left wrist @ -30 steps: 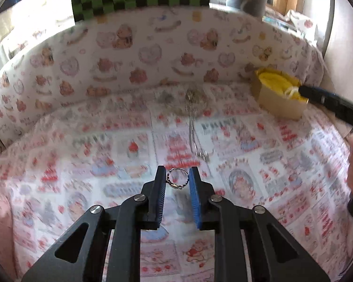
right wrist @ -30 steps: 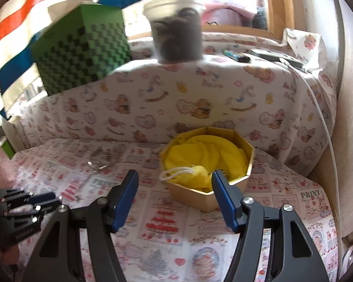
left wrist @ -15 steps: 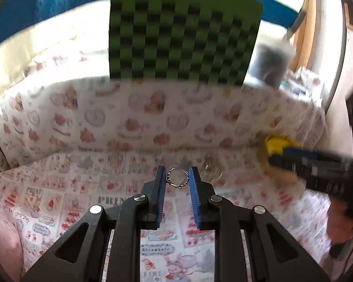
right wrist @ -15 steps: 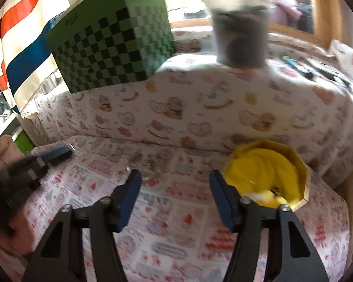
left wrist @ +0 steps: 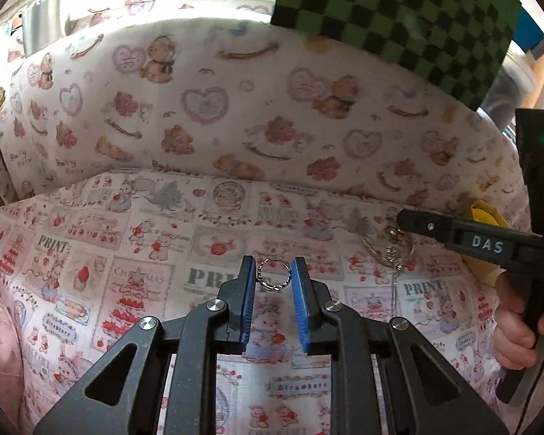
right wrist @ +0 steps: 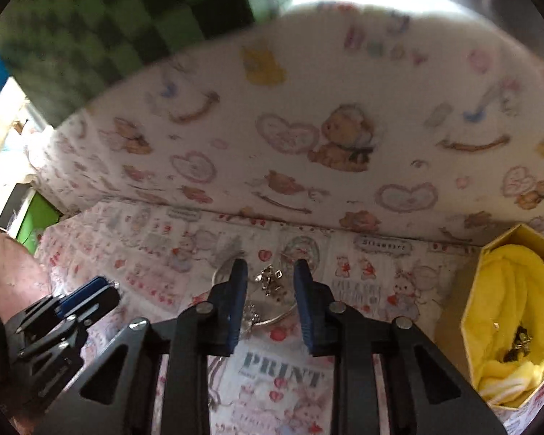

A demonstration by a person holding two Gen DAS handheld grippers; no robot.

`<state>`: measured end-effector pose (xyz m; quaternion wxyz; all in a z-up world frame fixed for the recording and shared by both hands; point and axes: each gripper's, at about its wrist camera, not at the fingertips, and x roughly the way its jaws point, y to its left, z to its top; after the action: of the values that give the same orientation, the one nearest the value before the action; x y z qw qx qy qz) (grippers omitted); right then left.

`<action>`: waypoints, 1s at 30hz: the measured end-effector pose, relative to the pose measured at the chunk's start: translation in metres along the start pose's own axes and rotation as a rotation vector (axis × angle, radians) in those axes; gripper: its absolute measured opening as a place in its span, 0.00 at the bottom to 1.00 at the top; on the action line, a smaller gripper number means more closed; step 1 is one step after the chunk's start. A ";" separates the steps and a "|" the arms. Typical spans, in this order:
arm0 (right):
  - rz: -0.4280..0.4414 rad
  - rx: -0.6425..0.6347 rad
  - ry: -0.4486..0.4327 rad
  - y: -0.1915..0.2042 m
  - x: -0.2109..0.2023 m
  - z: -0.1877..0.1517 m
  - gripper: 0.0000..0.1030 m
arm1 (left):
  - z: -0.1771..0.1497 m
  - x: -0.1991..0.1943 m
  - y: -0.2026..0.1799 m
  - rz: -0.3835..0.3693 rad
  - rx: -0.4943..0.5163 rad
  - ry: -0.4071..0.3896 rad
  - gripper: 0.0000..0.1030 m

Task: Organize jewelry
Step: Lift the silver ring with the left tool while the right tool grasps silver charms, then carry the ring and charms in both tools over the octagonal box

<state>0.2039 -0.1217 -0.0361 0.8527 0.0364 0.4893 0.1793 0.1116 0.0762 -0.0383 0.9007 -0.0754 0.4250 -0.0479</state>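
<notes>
My left gripper (left wrist: 273,278) is shut on a small silver ring (left wrist: 274,280), held above the printed cloth. My right gripper (right wrist: 268,282) is open, its jaws on either side of a silver charm cluster (right wrist: 271,280) that lies with a bangle (right wrist: 272,317) on the cloth. The same jewelry pile (left wrist: 395,250) shows in the left wrist view, under the right gripper's black body (left wrist: 482,243). An octagonal gold box (right wrist: 453,311) with yellow cloth lining (right wrist: 515,290) sits at the right and holds a small dark piece of jewelry (right wrist: 518,340).
A padded wall covered in bear-print fabric (left wrist: 235,108) rises behind the cloth. A green checkered box (left wrist: 399,14) stands on top of it. The left gripper's body (right wrist: 54,322) shows at the left of the right wrist view.
My right gripper has swung left from the gold box, come down over the jewelry pile and narrowed its jaws. My left gripper keeps hold of the ring and has turned left.
</notes>
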 end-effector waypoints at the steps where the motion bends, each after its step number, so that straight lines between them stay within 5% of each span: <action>1: 0.002 -0.001 0.006 0.001 0.002 0.000 0.24 | 0.001 0.001 0.001 0.000 -0.002 0.000 0.18; 7: 0.011 -0.026 0.046 0.014 0.019 -0.003 0.13 | 0.001 0.002 0.001 -0.016 -0.008 0.006 0.18; 16: 0.009 -0.012 -0.022 0.006 -0.005 -0.008 0.13 | 0.002 -0.007 -0.003 -0.002 0.027 -0.018 0.18; 24: 0.029 -0.072 -0.145 -0.002 -0.074 -0.041 0.13 | 0.000 -0.026 -0.014 0.011 0.076 -0.074 0.18; 30: -0.043 -0.081 -0.307 -0.015 -0.109 -0.073 0.13 | -0.006 -0.046 -0.029 0.049 0.141 -0.147 0.18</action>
<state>0.0963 -0.1814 0.0115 0.9219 0.0186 0.3464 0.1728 0.0772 0.0540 -0.0027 0.9336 -0.0049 0.3549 -0.0499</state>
